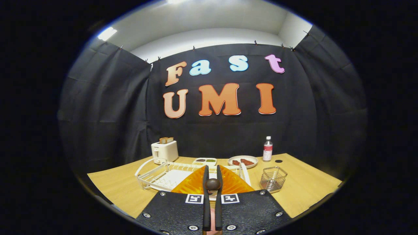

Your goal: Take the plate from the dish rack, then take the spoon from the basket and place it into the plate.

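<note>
Small dark lettering sits on the front of the white toaster (165, 151), too small to make out, and the red band on the clear bottle (267, 149) is likewise unreadable; the only other markings are the two square black-and-white tags at the base of the gripper (212, 176). Its fingers (205, 182) stand nearly together, pressed from both sides on a dark rounded piece that looks like the spoon (213, 184), with a pale stretch of what may be its handle showing low down between them. The orange ribbed plate (192, 186) lies on the wooden table (303, 189) directly beneath and just beyond the fingertips, spreading out to either side of them. The white dish rack (160, 176) sits behind the plate and touches or overlaps its far edge, with slices of bread poking from the toaster beyond it. The wire basket (273, 179) stands just beside the plate, on the bottle's side. Farther back rest a small two-part sauce dish (204, 161) and a pale plate of reddish food (243, 161), with the bottle beside that plate.
</note>
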`<state>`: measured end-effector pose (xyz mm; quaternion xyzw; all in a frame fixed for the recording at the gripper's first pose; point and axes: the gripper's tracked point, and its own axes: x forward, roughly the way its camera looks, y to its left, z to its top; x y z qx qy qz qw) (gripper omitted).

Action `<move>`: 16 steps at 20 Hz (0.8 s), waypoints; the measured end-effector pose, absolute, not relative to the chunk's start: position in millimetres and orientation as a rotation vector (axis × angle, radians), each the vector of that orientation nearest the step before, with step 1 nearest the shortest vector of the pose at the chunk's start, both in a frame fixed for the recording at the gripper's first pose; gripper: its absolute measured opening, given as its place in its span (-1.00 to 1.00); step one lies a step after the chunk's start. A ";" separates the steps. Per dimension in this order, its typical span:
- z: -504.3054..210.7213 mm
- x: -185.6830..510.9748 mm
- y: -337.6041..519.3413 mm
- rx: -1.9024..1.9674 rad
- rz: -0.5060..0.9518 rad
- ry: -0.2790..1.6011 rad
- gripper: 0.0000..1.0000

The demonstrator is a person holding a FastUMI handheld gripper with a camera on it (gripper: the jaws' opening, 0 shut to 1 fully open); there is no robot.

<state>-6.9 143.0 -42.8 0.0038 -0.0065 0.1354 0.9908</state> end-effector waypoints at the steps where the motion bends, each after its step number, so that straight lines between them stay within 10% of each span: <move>1: -52.3 -10.0 152.2 0.010 0.284 0.003 -0.90; 16: -139.8 -11.8 205.8 0.040 0.347 0.098 -0.90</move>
